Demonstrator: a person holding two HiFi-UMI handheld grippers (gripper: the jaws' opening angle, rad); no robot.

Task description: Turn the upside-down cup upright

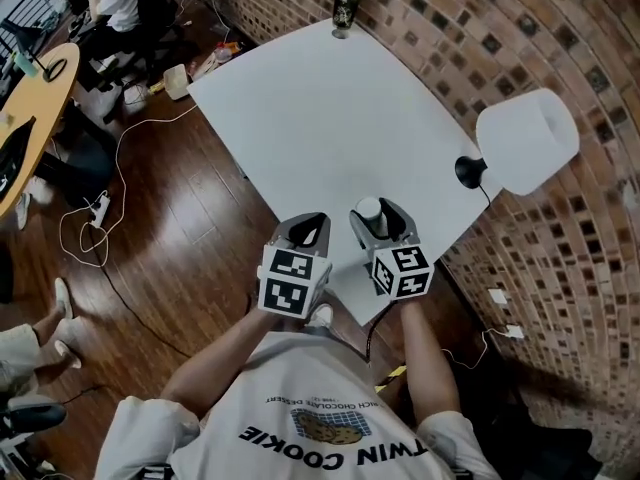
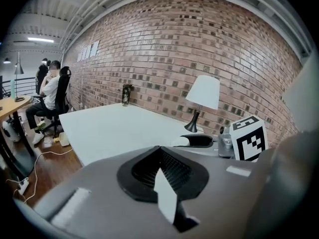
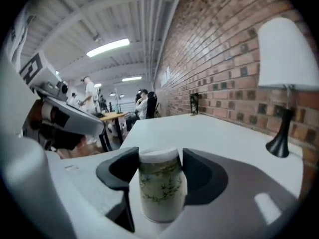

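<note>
Cup (image 3: pixel 159 185), base up, sits clamped in the right gripper (image 3: pixel 159 169); the left gripper (image 2: pixel 160 152) is closed, empty.

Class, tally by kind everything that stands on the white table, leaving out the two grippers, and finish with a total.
upside-down cup: 1
lamp: 1
dark container at the far corner: 1
Total: 3

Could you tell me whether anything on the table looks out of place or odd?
Yes: the cup between the right tool's jaws stands upside down on the white table, closed base up and rim down.
</note>
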